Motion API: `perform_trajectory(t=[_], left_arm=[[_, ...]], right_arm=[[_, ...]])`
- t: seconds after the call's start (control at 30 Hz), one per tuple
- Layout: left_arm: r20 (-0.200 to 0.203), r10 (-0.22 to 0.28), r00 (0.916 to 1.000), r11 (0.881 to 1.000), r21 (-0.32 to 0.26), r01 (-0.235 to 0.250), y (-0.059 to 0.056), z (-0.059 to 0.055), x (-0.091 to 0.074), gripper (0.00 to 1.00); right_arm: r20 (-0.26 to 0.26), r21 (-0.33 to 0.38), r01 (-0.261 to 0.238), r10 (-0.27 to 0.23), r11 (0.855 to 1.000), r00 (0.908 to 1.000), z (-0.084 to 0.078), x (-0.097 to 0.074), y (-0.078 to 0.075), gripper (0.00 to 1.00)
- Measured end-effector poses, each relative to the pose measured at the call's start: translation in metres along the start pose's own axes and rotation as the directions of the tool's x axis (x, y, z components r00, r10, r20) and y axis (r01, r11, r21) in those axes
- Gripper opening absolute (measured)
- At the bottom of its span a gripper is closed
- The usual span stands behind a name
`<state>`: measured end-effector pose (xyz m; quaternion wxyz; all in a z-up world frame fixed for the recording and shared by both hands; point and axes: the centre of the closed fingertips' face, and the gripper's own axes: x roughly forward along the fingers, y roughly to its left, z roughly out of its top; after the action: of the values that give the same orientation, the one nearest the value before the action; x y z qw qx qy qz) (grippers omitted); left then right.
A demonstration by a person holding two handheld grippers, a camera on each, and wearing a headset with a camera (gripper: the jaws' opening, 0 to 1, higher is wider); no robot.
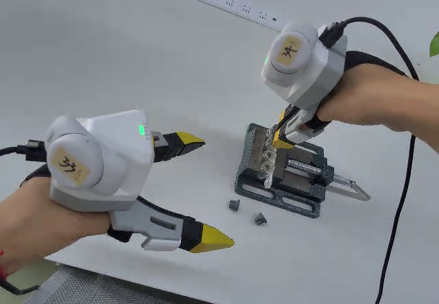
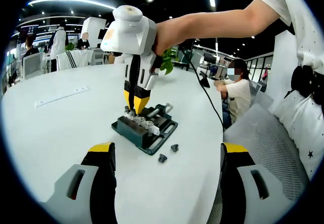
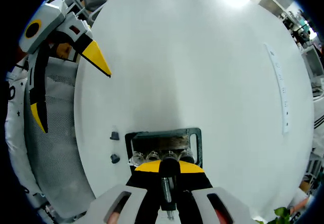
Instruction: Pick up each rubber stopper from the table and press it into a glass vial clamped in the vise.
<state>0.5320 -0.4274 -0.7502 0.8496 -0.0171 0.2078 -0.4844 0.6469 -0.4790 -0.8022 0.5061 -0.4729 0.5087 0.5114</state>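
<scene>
The right gripper [image 1: 283,138], jaws pinched together, points down onto the glass vials [image 1: 267,158] clamped in the vise [image 1: 302,201], right of centre (a dark nub between its tips may be a stopper; unclear). The left gripper [image 1: 212,191] gapes wide at lower left. Two rubber stoppers [image 1: 234,205] lie beside the vise: likely light, squashy, grippy; pinch them across the sides. The glass is fragile, its contents too small to tell.

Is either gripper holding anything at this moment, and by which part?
The right gripper pinches a dark rubber stopper by its sides between its tips, over the vise. The left gripper is open and empty.
</scene>
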Motion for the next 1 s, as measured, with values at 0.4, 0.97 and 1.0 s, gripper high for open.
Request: perform_trajectory(t=[0.4,0.97,1.0], left_arm=[[0.001,-0.008,1.0000,1.000,0.009,0.008,-0.0050,0.0028,0.0022,0.84],[0.002,-0.006,1.0000,1.000,0.001,0.006,-0.0027,0.0012,0.0019,0.83],[0.000,-0.006,1.0000,1.000,0.004,0.006,-0.0025,0.0006,0.0019,0.83]], right_arm=[[0.072,0.074,0.019,-0.025,0.997,0.9971,-0.0020,-0.0024,0.0011,0.07],[0.133,0.086,0.012,-0.023,0.996,0.9908,0.0004,-0.0012,0.0025,0.10],[0.139,0.092,0.013,-0.026,0.996,0.9899,-0.0001,-0.0023,0.0029,0.11]])
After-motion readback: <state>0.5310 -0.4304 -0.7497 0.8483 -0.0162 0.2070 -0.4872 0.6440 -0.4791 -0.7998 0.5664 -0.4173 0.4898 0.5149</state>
